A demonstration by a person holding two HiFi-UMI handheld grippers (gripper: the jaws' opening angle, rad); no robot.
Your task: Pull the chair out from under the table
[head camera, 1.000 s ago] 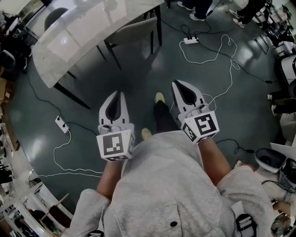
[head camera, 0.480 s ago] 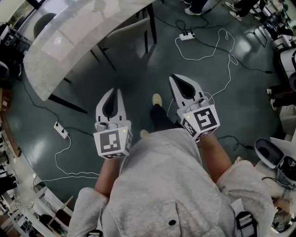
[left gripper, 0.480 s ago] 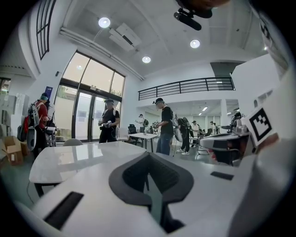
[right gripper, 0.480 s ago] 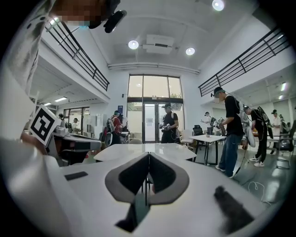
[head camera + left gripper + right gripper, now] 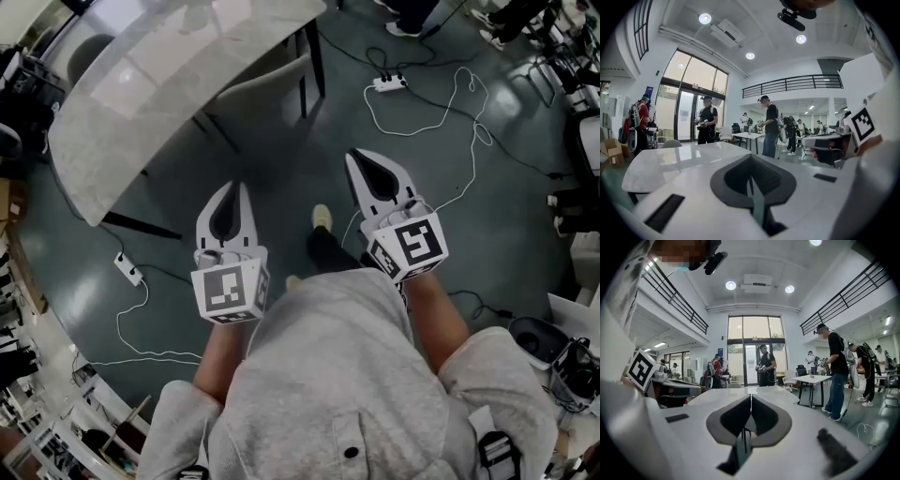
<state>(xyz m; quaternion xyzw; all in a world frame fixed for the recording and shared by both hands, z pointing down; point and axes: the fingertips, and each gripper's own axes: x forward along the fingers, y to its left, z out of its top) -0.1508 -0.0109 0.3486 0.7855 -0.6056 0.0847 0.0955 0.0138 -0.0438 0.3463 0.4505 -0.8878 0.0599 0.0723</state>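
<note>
the white two-jaw left gripper (image 5: 242, 187) with its dark pads and marker cube is clenched on nothing, its jaws pressed flat together in its own view, and the matching right gripper (image 5: 355, 156) is closed and empty too. both point up the head view across a stretch of bare dark floor (image 5: 281, 178) toward the pale grey chair with thin black legs (image 5: 267, 80), which is tucked under the near edge of the long white glossy table (image 5: 141, 94). the table runs diagonally from lower left to upper right, and the chair's backrest lies along that edge. the chair is ahead, well apart from both tips, between their lines and slightly nearer the left one; i judge the jaws must open before gripping the backrest.
</note>
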